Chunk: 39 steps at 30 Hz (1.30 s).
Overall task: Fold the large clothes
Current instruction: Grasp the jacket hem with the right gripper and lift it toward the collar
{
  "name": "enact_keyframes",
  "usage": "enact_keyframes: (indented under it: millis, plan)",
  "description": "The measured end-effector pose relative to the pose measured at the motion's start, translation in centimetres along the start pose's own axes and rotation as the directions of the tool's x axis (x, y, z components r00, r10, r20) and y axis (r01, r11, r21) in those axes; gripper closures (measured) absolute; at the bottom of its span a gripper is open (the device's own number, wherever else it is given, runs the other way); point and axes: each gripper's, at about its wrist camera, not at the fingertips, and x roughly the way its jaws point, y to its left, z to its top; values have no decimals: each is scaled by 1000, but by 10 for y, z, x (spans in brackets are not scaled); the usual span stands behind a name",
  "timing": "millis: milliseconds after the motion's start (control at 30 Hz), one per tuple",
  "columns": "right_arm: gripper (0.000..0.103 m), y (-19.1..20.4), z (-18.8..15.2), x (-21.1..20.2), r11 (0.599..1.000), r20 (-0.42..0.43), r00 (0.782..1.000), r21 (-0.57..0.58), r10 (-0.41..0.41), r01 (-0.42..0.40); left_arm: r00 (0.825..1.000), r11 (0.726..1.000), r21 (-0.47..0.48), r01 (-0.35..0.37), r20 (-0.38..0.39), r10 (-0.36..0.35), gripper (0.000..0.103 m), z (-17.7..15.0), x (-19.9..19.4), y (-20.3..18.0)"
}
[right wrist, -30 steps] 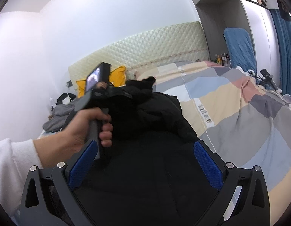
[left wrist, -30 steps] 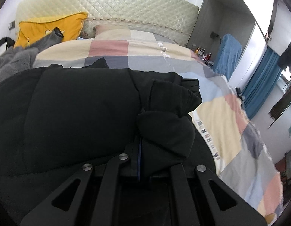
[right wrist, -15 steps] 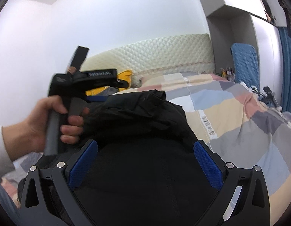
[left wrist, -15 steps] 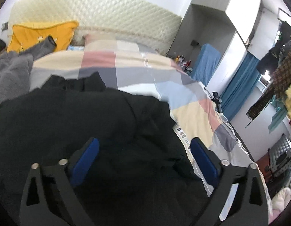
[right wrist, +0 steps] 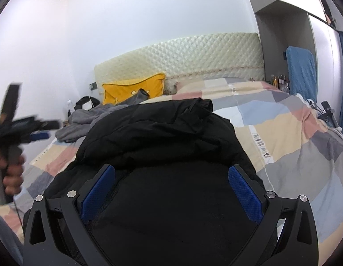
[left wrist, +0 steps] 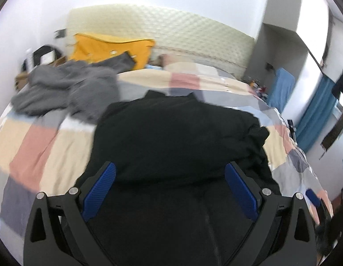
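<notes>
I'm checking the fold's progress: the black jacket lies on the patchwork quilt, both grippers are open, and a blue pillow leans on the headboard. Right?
Not quite: the pillow is yellow, not blue, as the right wrist view shows. The rest stands: the black jacket lies on the patchwork quilt, and the left gripper and right gripper are open.

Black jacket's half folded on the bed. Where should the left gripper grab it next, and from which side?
Probably the black jacket's near left edge, approached from the left. That border lies flat and exposed on the patchwork quilt; the right side is bunched into a lump. The left gripper is open and holds nothing.
</notes>
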Motion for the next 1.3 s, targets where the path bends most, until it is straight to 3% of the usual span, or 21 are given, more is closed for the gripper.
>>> enact_keyframes:
  millis: [200,533,700,800,933,1133,1300]
  plan:
    - [0,0,2,14,999,-51,999,33,3,-1,998,994,-87,-59,24,61,4,-31,-31,38]
    - [0,1,18,46,1000,-76,997,-7,-27,27,996,994,-60,-86,18,87,4,-41,-28,43]
    - [0,-21,42,77,999,-59,998,32,-27,29,995,994,-42,-100,21,101,4,-46,-26,38]
    - [1,-41,57,115,998,-82,996,42,-43,47,995,995,-30,-100,12,100,4,-48,-22,35]
    - [6,-52,63,159,998,-111,993,27,-51,54,993,993,-2,-119,11,119,4,-56,-15,29]
    - [12,-59,71,184,995,-89,992,-33,-94,92,991,991,17,-135,-13,135,4,-62,2,27]
    - [27,-61,68,199,1000,-125,992,-21,9,-12,992,992,1,-123,-29,123,4,-62,17,27]
